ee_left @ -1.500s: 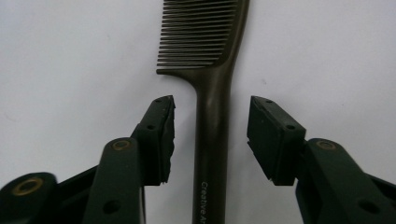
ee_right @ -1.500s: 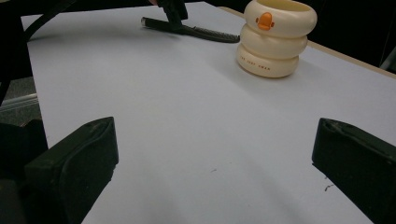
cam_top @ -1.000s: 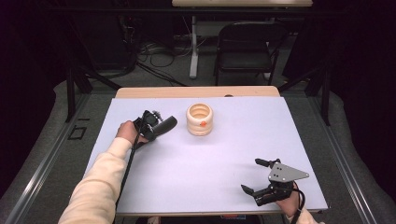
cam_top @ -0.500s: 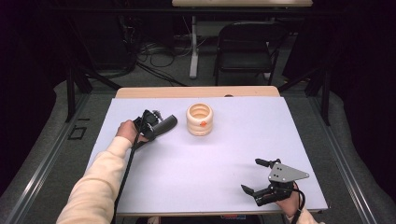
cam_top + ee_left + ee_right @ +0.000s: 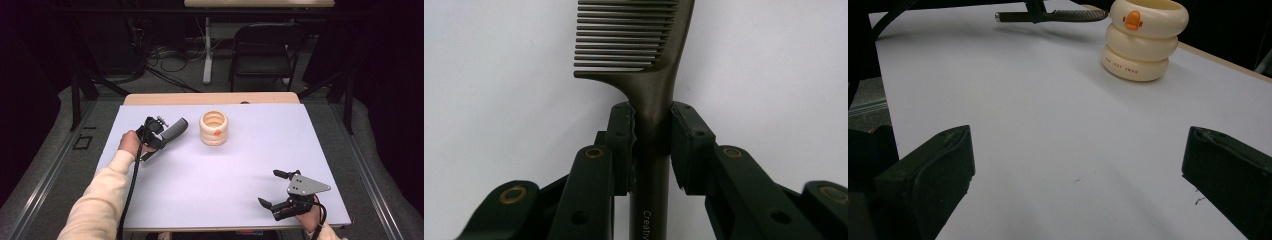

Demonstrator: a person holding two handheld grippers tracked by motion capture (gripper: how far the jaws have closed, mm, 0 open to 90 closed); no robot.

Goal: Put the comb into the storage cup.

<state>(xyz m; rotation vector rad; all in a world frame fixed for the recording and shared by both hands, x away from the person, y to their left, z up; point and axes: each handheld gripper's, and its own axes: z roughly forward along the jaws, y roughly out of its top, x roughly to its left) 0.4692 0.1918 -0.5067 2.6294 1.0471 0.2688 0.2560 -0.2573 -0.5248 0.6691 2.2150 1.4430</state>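
The comb [image 5: 649,65], judged light, stiff and rather slick, is clamped by its narrow handle in the left gripper [image 5: 651,135] just left of the ringed cup [image 5: 213,128] above the bench [image 5: 200,190], while the right gripper [image 5: 280,187] rests released.

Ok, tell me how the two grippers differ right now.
The left gripper has its jaws shut on the handle of a dark comb; the right gripper has its jaws wide apart with nothing between them. In the high view the left gripper is beside the cream ringed holder, while the right gripper sits at the table's near edge. Both are hand-held, with black jaws.
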